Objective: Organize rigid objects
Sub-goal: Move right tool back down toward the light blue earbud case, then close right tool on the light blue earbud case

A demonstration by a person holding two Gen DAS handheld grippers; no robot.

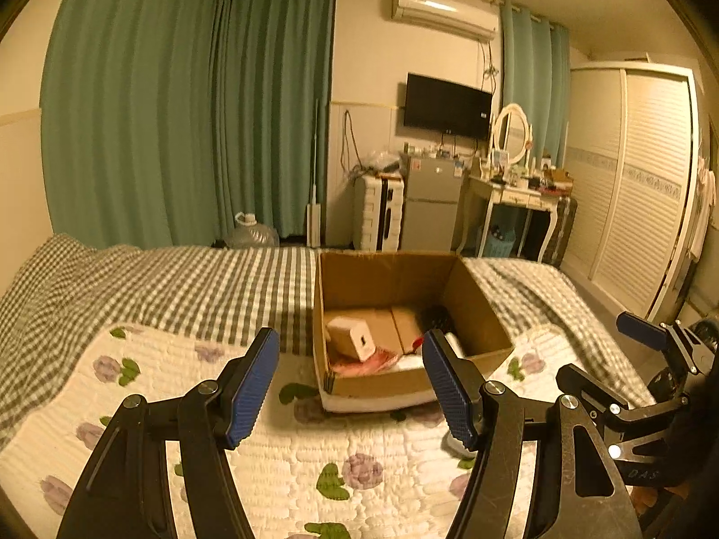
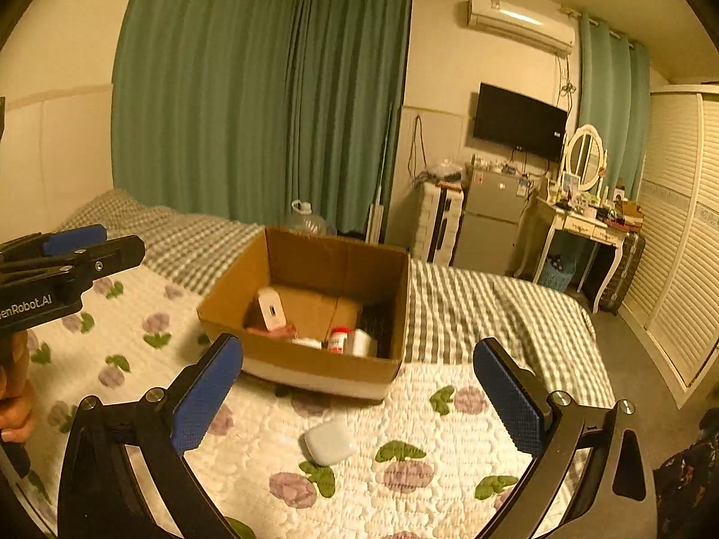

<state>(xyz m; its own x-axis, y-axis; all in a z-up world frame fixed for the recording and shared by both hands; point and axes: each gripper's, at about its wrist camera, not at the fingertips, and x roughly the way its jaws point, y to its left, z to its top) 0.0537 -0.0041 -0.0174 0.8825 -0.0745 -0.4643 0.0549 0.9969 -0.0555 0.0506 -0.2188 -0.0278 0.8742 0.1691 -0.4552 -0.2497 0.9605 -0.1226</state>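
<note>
One cardboard box (image 2: 305, 359), one white case (image 2: 329, 442), two grippers

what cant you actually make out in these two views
- Small white case: clear in the right wrist view; in the left wrist view the finger hides most of it.
- Cardboard box: the near wall cuts off items at its bottom in both views.
- Red-capped bottle: label too small.
- Dark item in the box corner: in shadow, unidentifiable.

both wrist views face cardboard box (image 1: 404, 287) (image 2: 314, 265) on bed.
</note>
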